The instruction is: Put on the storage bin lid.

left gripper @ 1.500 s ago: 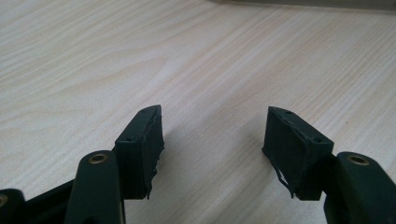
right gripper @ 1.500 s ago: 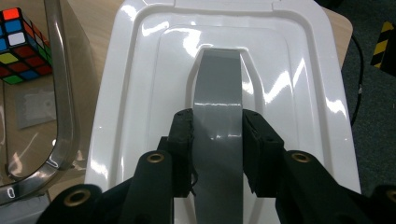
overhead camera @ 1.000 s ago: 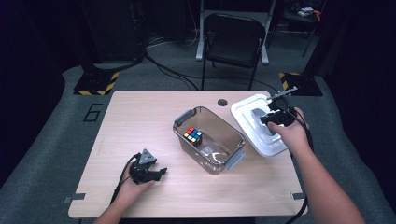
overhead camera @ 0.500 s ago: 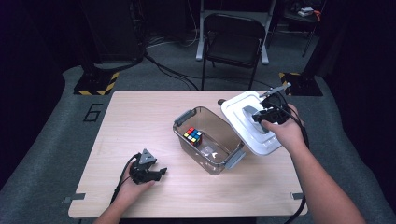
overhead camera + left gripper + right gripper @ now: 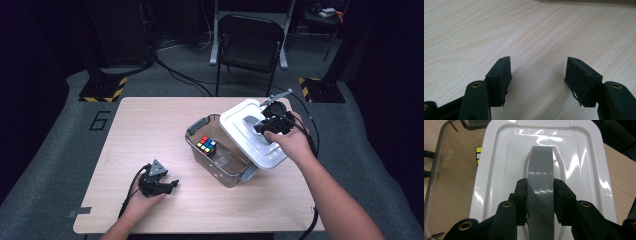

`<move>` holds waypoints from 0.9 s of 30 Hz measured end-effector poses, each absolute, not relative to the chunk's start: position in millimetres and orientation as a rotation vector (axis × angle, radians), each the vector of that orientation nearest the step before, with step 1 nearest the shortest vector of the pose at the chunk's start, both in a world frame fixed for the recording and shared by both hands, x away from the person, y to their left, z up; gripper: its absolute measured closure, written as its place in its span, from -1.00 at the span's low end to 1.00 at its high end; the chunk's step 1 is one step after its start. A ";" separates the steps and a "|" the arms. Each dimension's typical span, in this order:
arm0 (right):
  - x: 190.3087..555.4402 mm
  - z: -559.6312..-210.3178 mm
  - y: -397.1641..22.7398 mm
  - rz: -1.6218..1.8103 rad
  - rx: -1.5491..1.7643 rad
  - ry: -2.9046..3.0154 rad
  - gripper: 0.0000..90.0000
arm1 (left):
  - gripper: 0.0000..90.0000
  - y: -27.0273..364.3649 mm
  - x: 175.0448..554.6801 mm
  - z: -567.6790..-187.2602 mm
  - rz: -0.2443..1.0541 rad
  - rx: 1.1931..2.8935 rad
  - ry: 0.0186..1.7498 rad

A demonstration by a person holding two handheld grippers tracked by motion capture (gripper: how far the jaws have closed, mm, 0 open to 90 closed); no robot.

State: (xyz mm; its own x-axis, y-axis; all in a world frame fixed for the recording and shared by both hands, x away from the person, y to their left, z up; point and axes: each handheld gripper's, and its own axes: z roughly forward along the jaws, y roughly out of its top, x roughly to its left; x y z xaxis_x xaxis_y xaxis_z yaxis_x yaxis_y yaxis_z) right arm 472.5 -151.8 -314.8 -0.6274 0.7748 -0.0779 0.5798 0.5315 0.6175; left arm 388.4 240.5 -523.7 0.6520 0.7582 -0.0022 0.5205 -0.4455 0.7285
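Note:
A clear plastic bin [image 5: 227, 172] stands mid-table with a colour cube [image 5: 206, 145] inside. My right gripper [image 5: 261, 128] is shut on the grey handle [image 5: 540, 170] of the bin's white lid [image 5: 239, 131], which hangs tilted over the bin's right rim. In the right gripper view the pads [image 5: 522, 195] clamp the handle from both sides, and the lid [image 5: 499, 170] covers part of the bin and cube [image 5: 478, 153]. My left gripper [image 5: 172, 185] rests near the table's front left, open, with bare wood between its fingers [image 5: 500, 80].
The wooden table [image 5: 150, 125] has open room on its left half and along its front edge. A black folding chair [image 5: 250, 45] stands behind the far edge. A cable trails from each gripper.
My right gripper has carried the lid leftward and a little up, from beside the bin to over its right rim. The left gripper has stayed put.

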 end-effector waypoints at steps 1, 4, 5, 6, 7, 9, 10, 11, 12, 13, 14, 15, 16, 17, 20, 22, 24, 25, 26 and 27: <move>472.1 -314.6 -149.7 0.795 1.126 2.434 0.49 | -0.17 240.4 388.4 -523.7 0.424 2.149 0.988; 472.0 -314.9 -142.3 0.801 1.105 2.450 0.49 | -0.17 240.4 388.4 -523.7 0.424 2.149 0.988; 472.2 -315.2 -140.6 0.803 1.099 2.451 0.49 | -0.17 240.4 388.4 -523.7 0.424 2.150 0.987; 472.2 -315.4 -137.6 0.803 1.092 2.456 0.49 | -0.17 240.3 388.4 -523.7 0.424 2.150 0.987; 472.0 -315.6 -135.7 0.803 1.092 2.457 0.49 | -0.17 240.3 388.3 -523.7 0.424 2.150 0.987; 472.1 -315.5 -130.9 0.810 1.071 2.466 0.49 | -0.17 240.3 388.3 -523.6 0.424 2.150 0.988; 472.1 -315.5 -129.2 0.814 1.068 2.466 0.49 | -0.17 240.3 388.4 -523.6 0.426 2.151 0.987; 472.1 -315.3 -127.0 0.814 1.064 2.466 0.49 | -0.17 240.4 388.5 -523.6 0.426 2.151 0.986; 472.3 -315.4 -124.8 0.818 1.057 2.469 0.49 | -0.17 240.4 388.5 -523.5 0.426 2.151 0.987; 472.1 -315.3 -122.5 0.818 1.061 2.472 0.49 | -0.17 240.3 388.5 -523.5 0.426 2.151 0.987; 472.3 -315.4 -120.4 0.819 1.055 2.474 0.49 | -0.17 240.4 388.5 -523.5 0.425 2.152 0.987; 472.5 -315.8 -118.2 0.822 1.047 2.478 0.49 | -0.17 240.3 388.5 -523.5 0.426 2.151 0.987; 472.5 -316.2 -115.8 0.823 1.046 2.481 0.49 | -0.17 240.3 388.5 -523.5 0.425 2.151 0.987; 472.1 -316.4 -113.3 0.817 1.048 2.487 0.49 | -0.17 240.2 388.5 -523.5 0.426 2.151 0.987; 471.8 -317.3 -106.6 0.820 1.030 2.497 0.49 | -0.17 240.5 388.6 -523.3 0.427 2.155 0.984; 471.7 -317.1 -102.9 0.827 1.018 2.499 0.49 | -0.17 240.7 388.7 -523.2 0.430 2.160 0.980; 471.5 -316.8 -98.8 0.837 1.022 2.499 0.49 | -0.17 240.7 388.7 -523.1 0.429 2.160 0.980; 471.3 -316.8 -97.5 0.836 1.025 2.502 0.49 | -0.17 240.7 388.7 -523.1 0.430 2.161 0.979; 471.9 -316.9 -96.1 0.840 1.010 2.505 0.49 | -0.17 240.7 388.8 -523.1 0.430 2.161 0.979; 471.6 -316.9 -94.1 0.839 1.011 2.508 0.49 | -0.17 240.7 388.8 -523.1 0.430 2.160 0.979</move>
